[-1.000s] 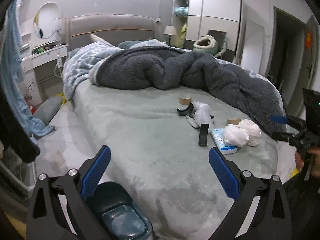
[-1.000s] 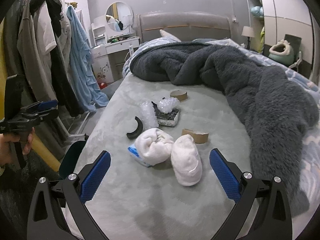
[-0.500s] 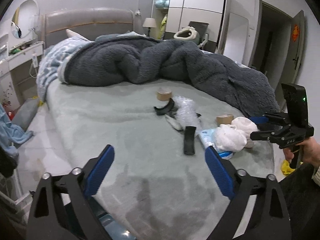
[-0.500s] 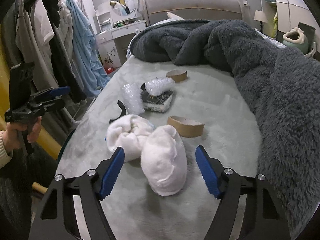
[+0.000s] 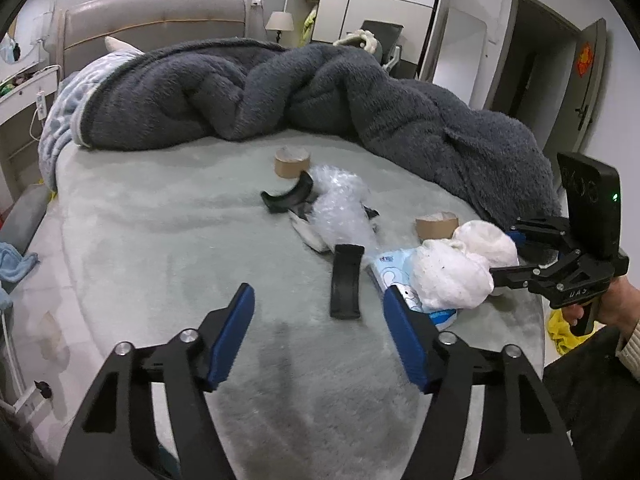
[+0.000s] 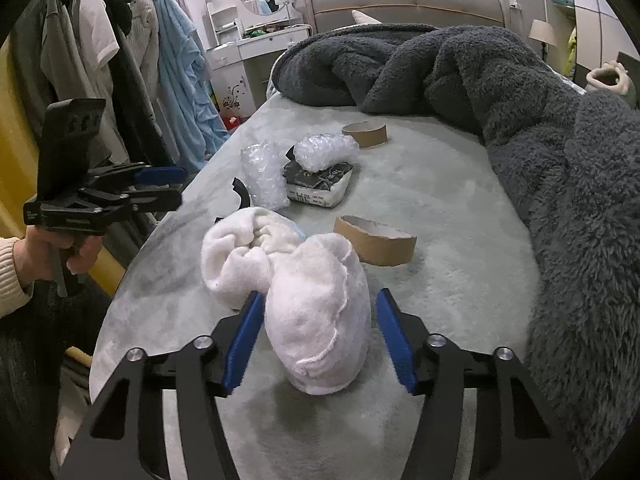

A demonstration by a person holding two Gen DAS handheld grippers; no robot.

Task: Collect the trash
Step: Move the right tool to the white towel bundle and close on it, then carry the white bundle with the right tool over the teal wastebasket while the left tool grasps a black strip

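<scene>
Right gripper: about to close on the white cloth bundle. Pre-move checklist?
1. White cloth bundle between the right gripper jaws, which have just been closing: ok.
2. Pads pressing on it: not ok, gap on the right side.
3. Second white bundle out of the jaws: cannot tell, it touches the left finger.
4. Cardboard ring clear: ok.
5. Left gripper apart, nothing between its closing jaws: ok.
</scene>
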